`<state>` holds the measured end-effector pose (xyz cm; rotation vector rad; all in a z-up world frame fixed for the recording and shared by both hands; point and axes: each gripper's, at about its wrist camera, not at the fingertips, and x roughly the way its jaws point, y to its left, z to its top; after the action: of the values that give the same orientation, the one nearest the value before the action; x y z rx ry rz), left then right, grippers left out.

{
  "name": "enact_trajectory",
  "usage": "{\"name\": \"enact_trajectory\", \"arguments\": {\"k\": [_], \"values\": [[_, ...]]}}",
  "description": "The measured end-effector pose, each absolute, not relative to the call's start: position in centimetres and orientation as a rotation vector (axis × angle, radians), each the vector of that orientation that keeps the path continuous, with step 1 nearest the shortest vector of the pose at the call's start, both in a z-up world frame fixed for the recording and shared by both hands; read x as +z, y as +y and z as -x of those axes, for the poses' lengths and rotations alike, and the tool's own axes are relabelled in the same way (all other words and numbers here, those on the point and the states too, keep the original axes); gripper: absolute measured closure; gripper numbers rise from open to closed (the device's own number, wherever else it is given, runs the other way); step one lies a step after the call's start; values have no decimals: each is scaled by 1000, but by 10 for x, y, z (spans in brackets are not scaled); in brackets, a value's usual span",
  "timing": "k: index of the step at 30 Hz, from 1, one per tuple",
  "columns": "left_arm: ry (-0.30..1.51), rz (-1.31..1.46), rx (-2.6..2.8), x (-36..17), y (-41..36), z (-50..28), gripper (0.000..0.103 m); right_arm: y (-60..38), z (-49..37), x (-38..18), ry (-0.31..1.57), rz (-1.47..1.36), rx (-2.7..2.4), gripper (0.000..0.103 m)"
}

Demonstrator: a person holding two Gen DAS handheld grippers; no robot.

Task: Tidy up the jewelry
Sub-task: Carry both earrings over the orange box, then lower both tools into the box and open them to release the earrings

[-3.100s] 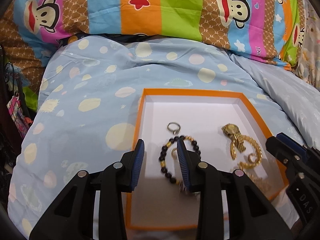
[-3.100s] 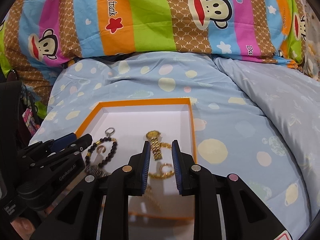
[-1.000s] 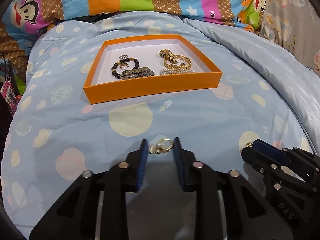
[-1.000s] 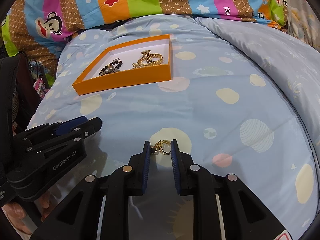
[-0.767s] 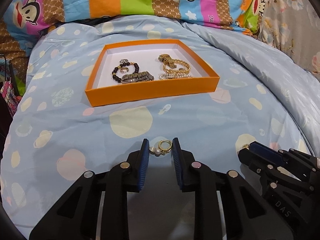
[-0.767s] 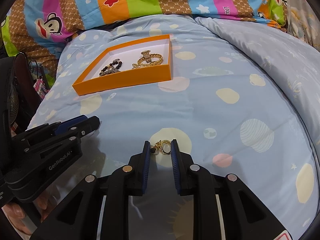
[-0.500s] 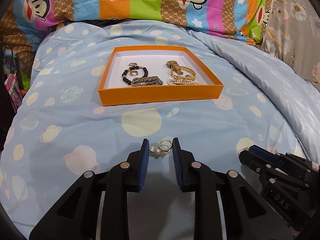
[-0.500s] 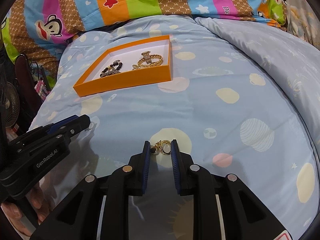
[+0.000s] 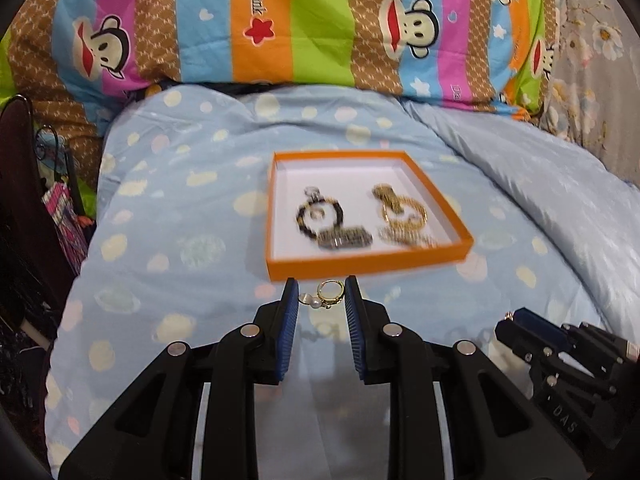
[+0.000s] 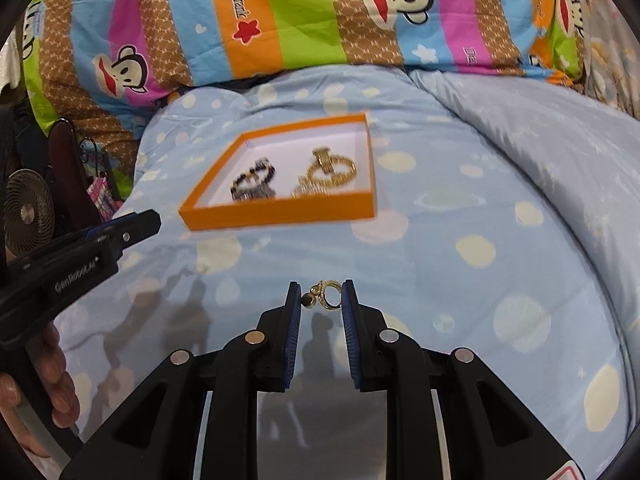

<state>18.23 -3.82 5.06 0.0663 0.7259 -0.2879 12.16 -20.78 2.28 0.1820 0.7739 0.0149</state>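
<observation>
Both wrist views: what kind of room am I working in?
Most likely a bedroom, on a bed: a blue spotted duvet fills the foreground, striped monkey-print pillows lie behind it, and the orange jewelry tray rests on the bedding.

A pale blue quilt (image 9: 192,216) printed with cream dots and ringed planets covered the bed. Behind it lay a striped pillow (image 9: 304,24) bearing cartoon monkeys, with grey floral fabric (image 9: 588,60) to the right. At the left edge stood dark furniture (image 9: 24,216) and a small fan (image 10: 28,212).
</observation>
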Motion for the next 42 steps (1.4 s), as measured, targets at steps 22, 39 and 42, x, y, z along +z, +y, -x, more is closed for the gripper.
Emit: {"name": "enact_trajectory", "arguments": {"k": [22,39,42], "values": [[694,-5,-227,51,-68,-307,80,-211,-249,51,627,-169,-2,83],[695,-49,-197,34,-76,-346,80,-214,-306,36,644,-129,1,83],[694,-60,-195,33,-77,-346,80,-216,-306,33,651,-129,-1,83]]}}
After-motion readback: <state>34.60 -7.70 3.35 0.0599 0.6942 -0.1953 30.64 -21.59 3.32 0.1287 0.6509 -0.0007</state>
